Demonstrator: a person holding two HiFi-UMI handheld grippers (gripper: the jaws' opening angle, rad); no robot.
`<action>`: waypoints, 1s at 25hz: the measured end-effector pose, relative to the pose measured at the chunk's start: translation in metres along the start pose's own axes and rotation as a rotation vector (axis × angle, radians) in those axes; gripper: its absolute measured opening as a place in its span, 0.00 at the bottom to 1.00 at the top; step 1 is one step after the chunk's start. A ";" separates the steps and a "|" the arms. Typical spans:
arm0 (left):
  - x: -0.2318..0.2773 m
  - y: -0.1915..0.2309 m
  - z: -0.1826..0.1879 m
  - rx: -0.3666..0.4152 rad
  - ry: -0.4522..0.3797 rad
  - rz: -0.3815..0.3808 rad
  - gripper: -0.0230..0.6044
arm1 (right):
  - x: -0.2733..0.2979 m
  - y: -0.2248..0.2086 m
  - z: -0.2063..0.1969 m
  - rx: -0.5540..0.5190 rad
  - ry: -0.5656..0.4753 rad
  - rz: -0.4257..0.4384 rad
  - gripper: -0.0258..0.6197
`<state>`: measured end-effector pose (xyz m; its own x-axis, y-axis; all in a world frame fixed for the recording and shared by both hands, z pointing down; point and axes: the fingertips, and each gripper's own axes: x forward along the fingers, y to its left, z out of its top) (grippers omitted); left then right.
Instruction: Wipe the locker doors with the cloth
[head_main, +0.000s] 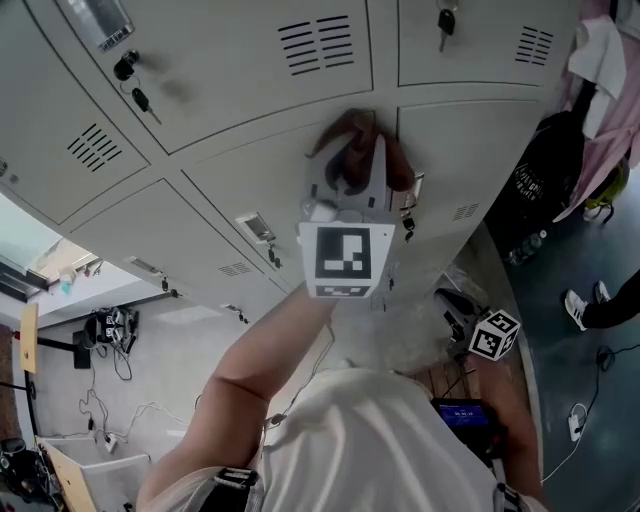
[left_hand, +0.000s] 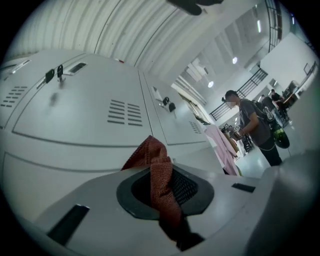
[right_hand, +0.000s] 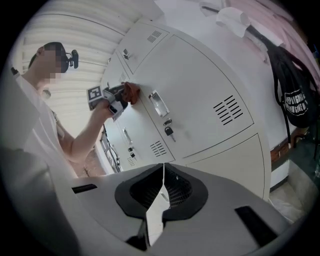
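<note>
A red-brown cloth (head_main: 345, 148) is pressed against a grey locker door (head_main: 250, 165) at the seam between two doors. My left gripper (head_main: 352, 172) is shut on the cloth, its marker cube facing the head camera. In the left gripper view the cloth (left_hand: 159, 176) stands bunched between the closed jaws, with locker doors (left_hand: 75, 112) just beyond. My right gripper (head_main: 458, 308) hangs low at the right, away from the lockers, shut with nothing in it (right_hand: 162, 189). The right gripper view shows the left gripper (right_hand: 111, 101) and the cloth (right_hand: 131, 91) on the door.
Keys hang in several locks (head_main: 140, 98). A black bag (head_main: 548, 170) and pink clothing (head_main: 600, 90) hang at the right of the lockers. A person (left_hand: 255, 125) stands farther down the hall. A bottle (head_main: 524, 247) and cables (head_main: 110, 335) lie on the floor.
</note>
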<state>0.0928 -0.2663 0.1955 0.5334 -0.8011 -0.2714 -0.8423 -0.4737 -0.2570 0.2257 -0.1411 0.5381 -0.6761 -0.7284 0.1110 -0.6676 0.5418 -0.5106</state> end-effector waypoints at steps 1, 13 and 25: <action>0.002 0.006 0.013 -0.007 -0.019 0.010 0.10 | 0.001 0.000 0.000 -0.001 0.001 0.002 0.07; -0.058 0.036 -0.067 0.023 0.087 0.145 0.10 | 0.011 -0.003 0.000 -0.002 0.029 0.030 0.07; -0.070 0.080 -0.023 0.005 0.012 0.156 0.10 | 0.046 0.009 -0.004 -0.014 0.075 0.106 0.07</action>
<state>-0.0132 -0.2566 0.2151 0.3946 -0.8695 -0.2972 -0.9147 -0.3408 -0.2175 0.1870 -0.1683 0.5414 -0.7645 -0.6332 0.1206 -0.5946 0.6205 -0.5114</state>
